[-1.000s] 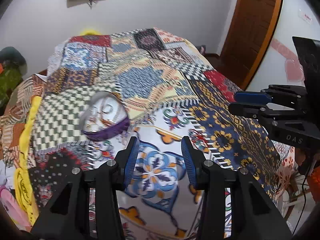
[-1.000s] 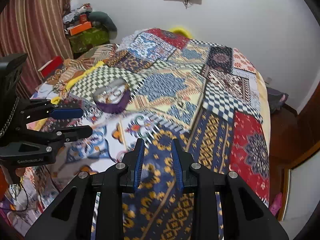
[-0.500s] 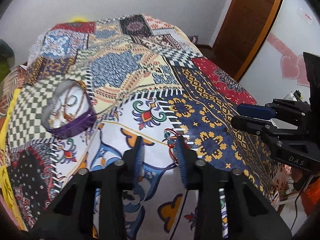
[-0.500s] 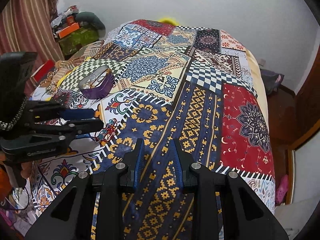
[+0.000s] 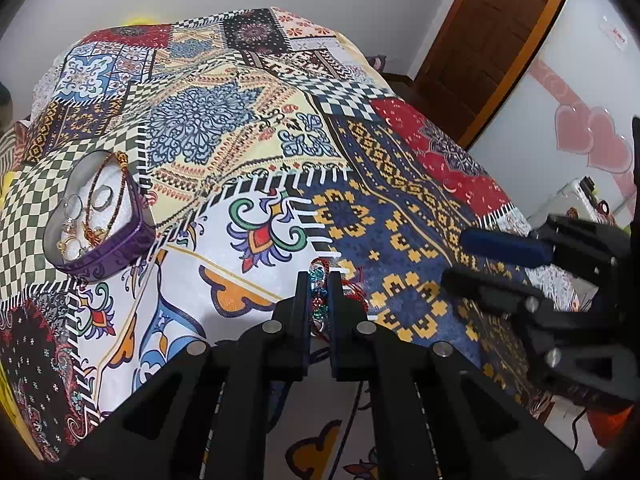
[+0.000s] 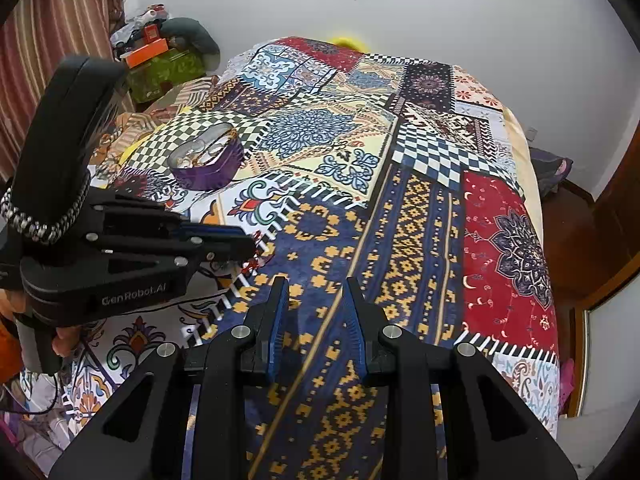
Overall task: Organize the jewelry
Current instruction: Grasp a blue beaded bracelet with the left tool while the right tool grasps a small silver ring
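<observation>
Patchwork bedspread (image 5: 224, 128), white wall (image 6: 460, 16)

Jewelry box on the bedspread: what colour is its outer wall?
Purple with a faint swirl print; the jewelry box shows best in the left wrist view.

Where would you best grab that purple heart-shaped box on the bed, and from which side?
Probably by its wall: one of the fingers inside the open top, one outside, coming from above. The purple box sits upright on the bedspread with no lid, and necklaces and rings fill it, so pinch near the rim and keep it level. It looks too wide to span whole.
</observation>
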### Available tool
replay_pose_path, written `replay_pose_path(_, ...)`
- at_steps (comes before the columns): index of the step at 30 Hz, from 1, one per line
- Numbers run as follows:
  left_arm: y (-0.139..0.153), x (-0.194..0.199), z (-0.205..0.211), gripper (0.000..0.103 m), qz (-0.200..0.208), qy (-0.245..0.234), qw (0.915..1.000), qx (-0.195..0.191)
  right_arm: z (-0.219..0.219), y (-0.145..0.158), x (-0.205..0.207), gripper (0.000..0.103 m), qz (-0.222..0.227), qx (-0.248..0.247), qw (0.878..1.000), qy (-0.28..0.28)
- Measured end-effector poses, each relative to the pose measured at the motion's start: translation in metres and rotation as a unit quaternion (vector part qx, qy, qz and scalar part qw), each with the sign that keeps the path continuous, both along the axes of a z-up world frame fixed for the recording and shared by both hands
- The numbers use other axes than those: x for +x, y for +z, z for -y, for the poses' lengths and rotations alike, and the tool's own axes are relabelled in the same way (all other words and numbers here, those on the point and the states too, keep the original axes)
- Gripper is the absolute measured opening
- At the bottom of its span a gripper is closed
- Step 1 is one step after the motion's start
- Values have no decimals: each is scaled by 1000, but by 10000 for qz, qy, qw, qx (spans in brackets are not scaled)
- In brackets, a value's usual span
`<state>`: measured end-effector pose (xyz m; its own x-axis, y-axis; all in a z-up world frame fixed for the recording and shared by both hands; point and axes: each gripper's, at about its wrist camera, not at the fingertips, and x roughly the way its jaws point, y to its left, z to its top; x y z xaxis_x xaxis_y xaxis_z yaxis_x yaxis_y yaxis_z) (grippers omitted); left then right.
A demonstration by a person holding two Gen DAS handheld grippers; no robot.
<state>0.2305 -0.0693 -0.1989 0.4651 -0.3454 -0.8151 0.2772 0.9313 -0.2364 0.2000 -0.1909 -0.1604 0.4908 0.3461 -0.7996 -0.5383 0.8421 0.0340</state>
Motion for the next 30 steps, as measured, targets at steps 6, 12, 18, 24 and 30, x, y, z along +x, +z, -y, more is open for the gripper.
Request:
replay_pose_path(6,32,-17,-16,6,497,120,9986,-163,-12,0,-5,25,-89,79,9998,186)
replay_pose_path(12,58,-34,-44,6,786,329,9959,-319,-36,-4,-9,25,-139,48,9987,495)
replay_pose_path(18,53,-48,-60,5,846,508,9951,-34,-58,-9,-1,25,-139,-78,9976,675)
replay_pose_path(24,37,-54,-70,6,805,654,9945,151,-76,-17,17,25,-231,-307,9960,801)
replay_pose_path(30,31,-55,-82,6,757,799,9939,68,-80,-25,20,24,-332,-335,9950,876)
